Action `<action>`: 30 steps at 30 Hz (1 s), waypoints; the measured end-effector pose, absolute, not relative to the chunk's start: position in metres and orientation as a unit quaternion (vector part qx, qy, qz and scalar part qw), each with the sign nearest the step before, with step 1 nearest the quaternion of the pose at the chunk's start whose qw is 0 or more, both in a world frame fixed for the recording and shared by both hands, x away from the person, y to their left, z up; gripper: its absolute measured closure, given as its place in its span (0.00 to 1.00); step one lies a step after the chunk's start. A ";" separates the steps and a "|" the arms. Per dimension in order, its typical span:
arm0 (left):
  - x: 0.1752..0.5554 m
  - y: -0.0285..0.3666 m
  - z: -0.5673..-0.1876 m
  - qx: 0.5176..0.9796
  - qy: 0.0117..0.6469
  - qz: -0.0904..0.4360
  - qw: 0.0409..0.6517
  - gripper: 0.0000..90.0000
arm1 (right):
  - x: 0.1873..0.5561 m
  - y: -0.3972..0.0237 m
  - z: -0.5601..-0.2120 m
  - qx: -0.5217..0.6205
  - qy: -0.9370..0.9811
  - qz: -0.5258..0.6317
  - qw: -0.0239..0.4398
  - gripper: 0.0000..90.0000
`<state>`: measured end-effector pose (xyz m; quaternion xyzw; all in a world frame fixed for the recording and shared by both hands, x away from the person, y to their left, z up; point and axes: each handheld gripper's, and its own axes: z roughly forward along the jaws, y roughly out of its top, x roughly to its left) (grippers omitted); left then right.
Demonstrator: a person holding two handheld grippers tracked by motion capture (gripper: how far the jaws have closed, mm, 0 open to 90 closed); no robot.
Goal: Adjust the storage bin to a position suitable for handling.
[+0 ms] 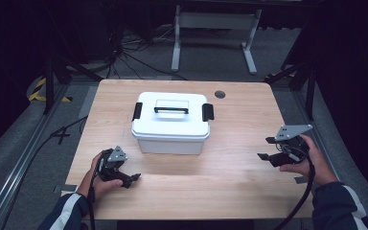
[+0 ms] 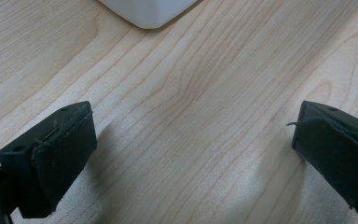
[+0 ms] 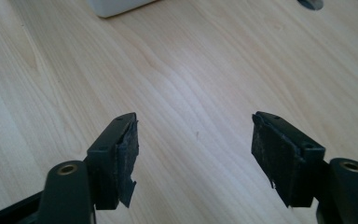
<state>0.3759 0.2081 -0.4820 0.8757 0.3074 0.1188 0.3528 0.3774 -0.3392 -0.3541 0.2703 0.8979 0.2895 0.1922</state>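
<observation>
My right gripper (image 3: 193, 154) hangs over the pale wood-grain counter (image 3: 205, 79), my two black jaws spread wide with only bare board between them. A rounded corner of the white plastic box (image 3: 116, 5) sits at the far edge, well apart from me.

A light wooden surface (image 1: 230, 167) carries one white lidded storage box (image 1: 171, 123) near the middle of its far edge, left of a round cable grommet (image 1: 220, 94).
</observation>
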 end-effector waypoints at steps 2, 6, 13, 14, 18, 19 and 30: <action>0.376 0.208 -0.482 0.876 0.307 0.118 0.353 0.00 | 0.379 -0.335 -0.347 0.263 0.900 0.288 0.196 0.36; 0.376 0.208 -0.482 0.875 0.308 0.119 0.353 0.00 | 0.384 -0.325 -0.334 0.250 0.906 0.282 0.195 0.38; 0.376 0.208 -0.482 0.875 0.308 0.118 0.353 0.00 | 0.394 -0.311 -0.318 0.225 0.916 0.267 0.196 0.39; 0.376 0.208 -0.482 0.875 0.308 0.118 0.353 0.00 | 0.396 -0.308 -0.316 0.220 0.918 0.264 0.196 0.40; 0.376 0.208 -0.482 0.875 0.310 0.118 0.353 0.00 | 0.402 -0.296 -0.308 0.205 0.925 0.255 0.193 0.40; 0.376 0.208 -0.482 0.875 0.310 0.117 0.354 0.00 | 0.404 -0.292 -0.306 0.201 0.927 0.253 0.191 0.40; 0.376 0.208 -0.482 0.875 0.308 0.118 0.354 0.00 | 0.424 -0.251 -0.289 0.156 0.944 0.221 0.189 0.42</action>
